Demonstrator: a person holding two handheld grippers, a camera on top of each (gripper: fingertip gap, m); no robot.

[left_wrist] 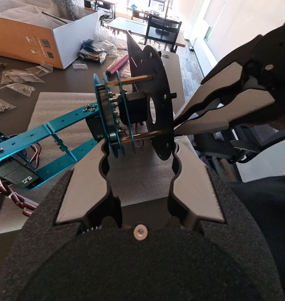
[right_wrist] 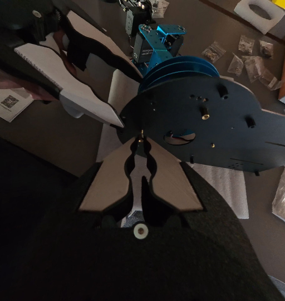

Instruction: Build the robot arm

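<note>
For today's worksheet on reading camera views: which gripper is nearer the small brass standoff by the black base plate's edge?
Right. The right gripper is shut on the brass standoff; the left gripper is open, straddling the black base plate rim beside it.

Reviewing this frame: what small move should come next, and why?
Probably close the left gripper: its jaws stand open astride the blue metal discs and black round plate, while the right gripper pinches a small brass standoff at that plate's edge.
</note>
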